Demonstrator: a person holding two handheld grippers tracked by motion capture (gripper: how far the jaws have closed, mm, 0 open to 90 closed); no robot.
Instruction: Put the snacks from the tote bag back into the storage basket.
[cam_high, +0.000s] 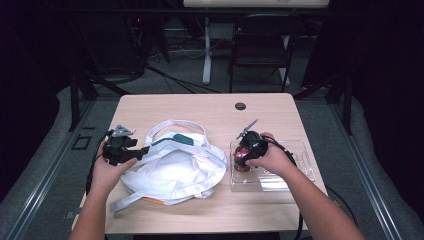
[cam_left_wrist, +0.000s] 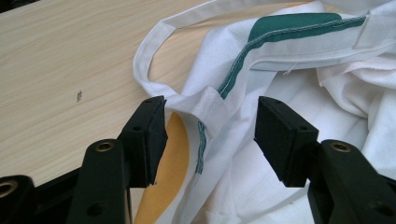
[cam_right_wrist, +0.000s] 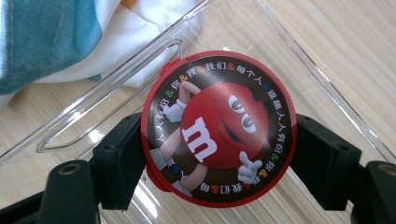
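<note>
A white cloth tote bag (cam_high: 175, 162) with green trim lies crumpled on the left half of the table. My left gripper (cam_high: 141, 150) sits at the bag's left edge, open, its jaws on either side of the bag's rim (cam_left_wrist: 212, 105) where a strap (cam_left_wrist: 154, 42) is sewn on. My right gripper (cam_high: 243, 159) stands over a clear plastic tray (cam_high: 295, 172) and is shut on a round red M&M's candy tin (cam_right_wrist: 218, 128). The tin (cam_high: 243, 156) is held at the tray's left end, lid toward the camera.
The wooden table (cam_high: 200, 107) has a black cable hole (cam_high: 240, 106) near its far edge. A dark chair (cam_high: 262, 42) and a desk leg (cam_high: 206, 50) stand beyond the table. Bare wood stretches behind the bag and tray.
</note>
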